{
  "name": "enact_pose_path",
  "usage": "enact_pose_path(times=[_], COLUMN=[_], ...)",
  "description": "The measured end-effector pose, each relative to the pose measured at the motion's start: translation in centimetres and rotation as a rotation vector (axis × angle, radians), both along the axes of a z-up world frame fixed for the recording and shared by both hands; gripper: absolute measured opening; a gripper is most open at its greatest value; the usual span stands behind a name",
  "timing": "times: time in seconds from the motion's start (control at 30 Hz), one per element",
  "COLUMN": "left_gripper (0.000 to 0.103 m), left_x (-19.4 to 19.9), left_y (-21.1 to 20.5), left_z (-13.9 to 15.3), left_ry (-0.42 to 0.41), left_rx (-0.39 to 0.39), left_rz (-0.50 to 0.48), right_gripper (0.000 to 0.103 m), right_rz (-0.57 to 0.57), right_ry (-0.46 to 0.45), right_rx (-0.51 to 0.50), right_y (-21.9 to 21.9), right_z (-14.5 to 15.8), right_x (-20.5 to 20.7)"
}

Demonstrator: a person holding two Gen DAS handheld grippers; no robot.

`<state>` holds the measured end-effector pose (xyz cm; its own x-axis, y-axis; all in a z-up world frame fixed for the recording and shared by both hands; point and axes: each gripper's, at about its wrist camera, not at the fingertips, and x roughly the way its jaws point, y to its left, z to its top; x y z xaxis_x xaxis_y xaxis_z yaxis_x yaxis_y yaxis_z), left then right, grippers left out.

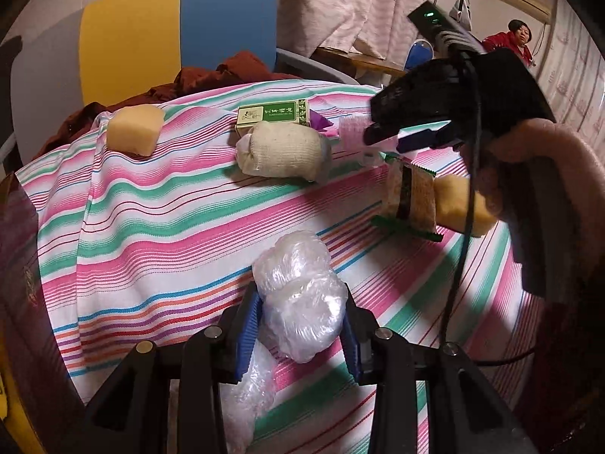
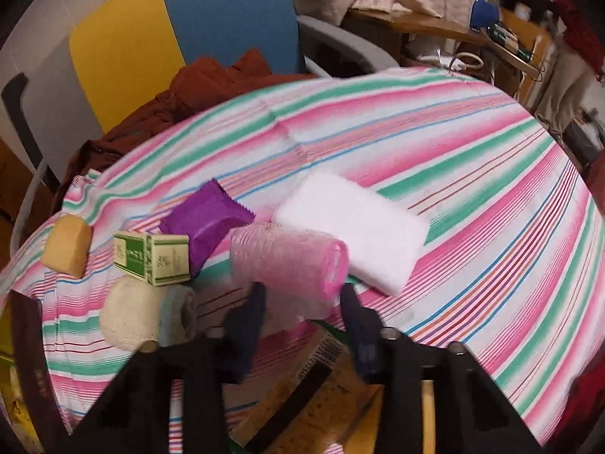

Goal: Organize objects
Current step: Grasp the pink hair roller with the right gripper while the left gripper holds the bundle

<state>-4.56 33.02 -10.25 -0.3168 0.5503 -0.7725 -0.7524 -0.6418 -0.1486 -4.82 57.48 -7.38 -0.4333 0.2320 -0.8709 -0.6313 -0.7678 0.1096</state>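
Observation:
A crumpled clear plastic bag [image 1: 302, 295] fills the gap between the blue pads of my left gripper [image 1: 300, 329], which is shut on it just above the striped tablecloth [image 1: 151, 227]. My right gripper [image 2: 302, 302] is shut on the near end of a pink mesh roller [image 2: 291, 265]; from the left wrist view this right gripper [image 1: 397, 138] is at the upper right, with the roller [image 1: 351, 126] sticking out to the left. Nearby lie a green box [image 2: 151, 259], a purple packet [image 2: 208, 223], a white pad [image 2: 351, 230], a cream cloth roll [image 1: 281, 153] and a yellow sponge [image 1: 134, 130].
A snack packet with green edges [image 1: 412, 198] and a second yellow sponge [image 1: 461, 208] lie under the right gripper. A yellow and blue chair [image 1: 177, 38] holding brown cloth [image 1: 211, 79] stands behind the table. A person in red [image 1: 514, 38] is at the far right.

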Motion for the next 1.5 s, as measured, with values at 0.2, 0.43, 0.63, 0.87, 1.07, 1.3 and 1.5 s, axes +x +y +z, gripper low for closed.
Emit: enact_pose_path(times=[0.2,0.43,0.63,0.87,1.07,1.3,1.5], left_gripper=[0.037,0.037,0.037,0.045,0.036,0.034,0.034], left_x=[0.4,1.8,1.7,2.1,1.5,1.6,1.3], left_y=[-0.4,-1.8,-1.8,-1.1,-1.6,-4.5,-7.7], left_z=[0.2,0.2,0.3,0.3,1.4,4.3,7.3], left_ry=[0.009,0.036,0.037,0.043,-0.006,-0.066,-0.064], left_rx=[-0.007,-0.031,-0.046,-0.06,0.006,0.149,0.225], left_rz=[0.011,0.004,0.012,-0.018,-0.05,-0.054,0.001], right_gripper=[0.014,0.014,0.047,0.075,0.043,0.043,0.043], right_rz=[0.076,0.113,0.057,0.121,0.14,0.118,0.09], right_ry=[0.064,0.077,0.095,0.051,-0.02,0.048,0.185], right_rx=[-0.092,-0.12,-0.142,-0.083,-0.044,-0.032,-0.033], right_y=[-0.7,-1.0,0.1,-0.7,-0.8,-0.5,0.1], right_z=[0.9,1.2,0.9,-0.3,-1.4,0.6,3.6], right_x=[0.8,1.0,1.3,-1.4,-1.9,-0.7,1.1])
